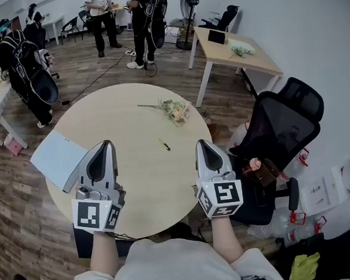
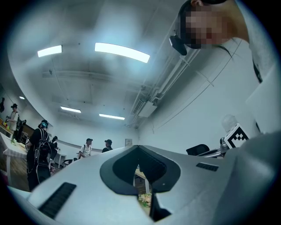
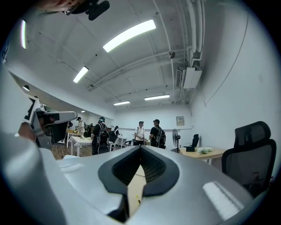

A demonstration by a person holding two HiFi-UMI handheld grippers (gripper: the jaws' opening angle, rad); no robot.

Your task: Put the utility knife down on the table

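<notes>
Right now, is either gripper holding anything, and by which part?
Nothing is held. The left gripper and right gripper are shut on nothing; the utility knife lies on the table.

Pretty clearly an open-plan office or lab-type room: wood floor, black mesh office chair, a light desk, a round surface, a standing fan, ceiling strip lights, and people with backpacks standing around.

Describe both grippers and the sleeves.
The left gripper and right gripper are silver-grey tapered shells with dark teardrop recesses. Each bears a white cube with black square markers. The person wears a light grey short-sleeved top.
</notes>
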